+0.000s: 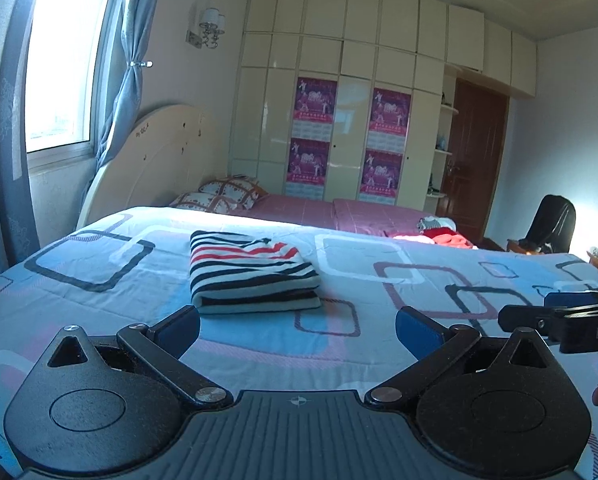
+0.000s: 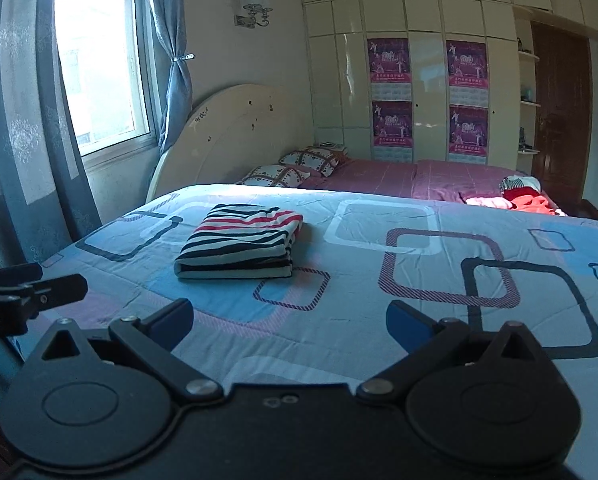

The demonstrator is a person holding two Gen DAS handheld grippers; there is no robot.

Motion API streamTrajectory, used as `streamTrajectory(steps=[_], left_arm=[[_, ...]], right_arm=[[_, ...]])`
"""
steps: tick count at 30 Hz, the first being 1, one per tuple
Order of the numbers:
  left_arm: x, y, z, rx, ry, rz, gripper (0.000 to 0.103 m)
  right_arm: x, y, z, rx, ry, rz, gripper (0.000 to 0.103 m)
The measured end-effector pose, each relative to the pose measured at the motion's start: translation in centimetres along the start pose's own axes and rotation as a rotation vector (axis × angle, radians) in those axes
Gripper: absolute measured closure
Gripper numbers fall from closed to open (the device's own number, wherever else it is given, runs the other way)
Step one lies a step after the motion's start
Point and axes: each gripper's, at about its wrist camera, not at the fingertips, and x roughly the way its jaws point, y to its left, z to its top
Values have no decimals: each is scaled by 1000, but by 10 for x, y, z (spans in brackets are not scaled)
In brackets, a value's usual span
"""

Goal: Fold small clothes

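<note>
The striped top (image 1: 253, 272) lies folded into a neat block on the bed (image 1: 379, 344), just ahead of both grippers and touched by neither. Nearest the cameras, the left gripper (image 1: 297, 330) has its fingers (image 1: 179, 330) spread wide with nothing between them, held low over the patterned bedspread, a little short of the fold's near edge. The right gripper (image 2: 290, 326) is in the same state, fingers (image 2: 405, 326) wide apart and empty, off to the top's right. Each gripper shows at the edge of the other's view, so the two are side by side. Empty and clear of the cloth, they suggest that this piece is finished and has been left flat where it will keep its shape.

The fold sits on open bedspread towards the window side, probably to leave room on the right for the next item. Farther back, on the pink sheet (image 2: 451, 180), a loose heap of clothes (image 2: 527, 198) in red and white waits near the bed's far corner, well apart from the folded top; it looks like the remaining work. Behind it stand the wardrobe (image 2: 431, 80) and the door (image 2: 561, 116).
</note>
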Motion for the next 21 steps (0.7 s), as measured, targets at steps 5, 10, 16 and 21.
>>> streamTrajectory(steps=[5,10,16,21], left_arm=[[-7,-9,7,8,-30,-10,0],[-9,-13,14,11,-45,-4,0],[-9,-13,16,8,-53,3,0],[-10,-14,17,9,-52,7,0]], right_arm=[[-6,-3,8,0,-33,-5,1],[-9,-1,11,-5,-58,2,1],[-9,1,14,-10,-74,2,1],[-8,2,14,-8,-74,5,1]])
